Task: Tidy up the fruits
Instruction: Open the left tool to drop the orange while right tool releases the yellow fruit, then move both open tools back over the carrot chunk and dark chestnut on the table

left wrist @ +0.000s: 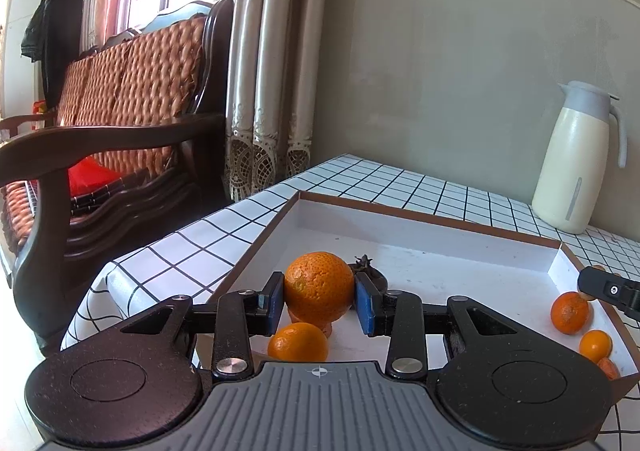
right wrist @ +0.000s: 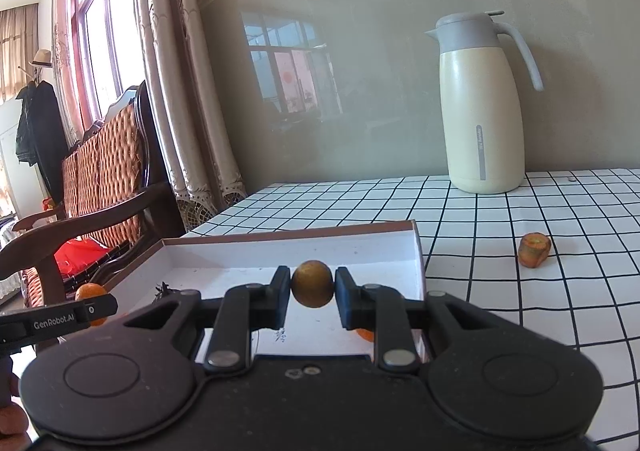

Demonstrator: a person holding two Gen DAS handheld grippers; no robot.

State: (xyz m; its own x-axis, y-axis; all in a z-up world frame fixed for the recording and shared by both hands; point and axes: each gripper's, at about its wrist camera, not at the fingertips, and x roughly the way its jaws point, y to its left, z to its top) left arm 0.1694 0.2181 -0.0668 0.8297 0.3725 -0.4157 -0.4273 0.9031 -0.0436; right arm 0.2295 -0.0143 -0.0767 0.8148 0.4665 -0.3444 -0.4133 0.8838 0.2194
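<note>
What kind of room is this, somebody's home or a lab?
Most likely a living or dining room in a home. A wooden sofa with woven cushions stands by curtained windows, a coat and hat hang on a rack, and a thermos jug sits on a table with a checked cloth.

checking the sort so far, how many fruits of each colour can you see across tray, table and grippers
large orange, in the left gripper: 1
small orange fruit, in the tray: 4
orange piece, on the table: 1
brown-yellow fruit, in the right gripper: 1
dark fruit, in the tray: 1
total: 8
</note>
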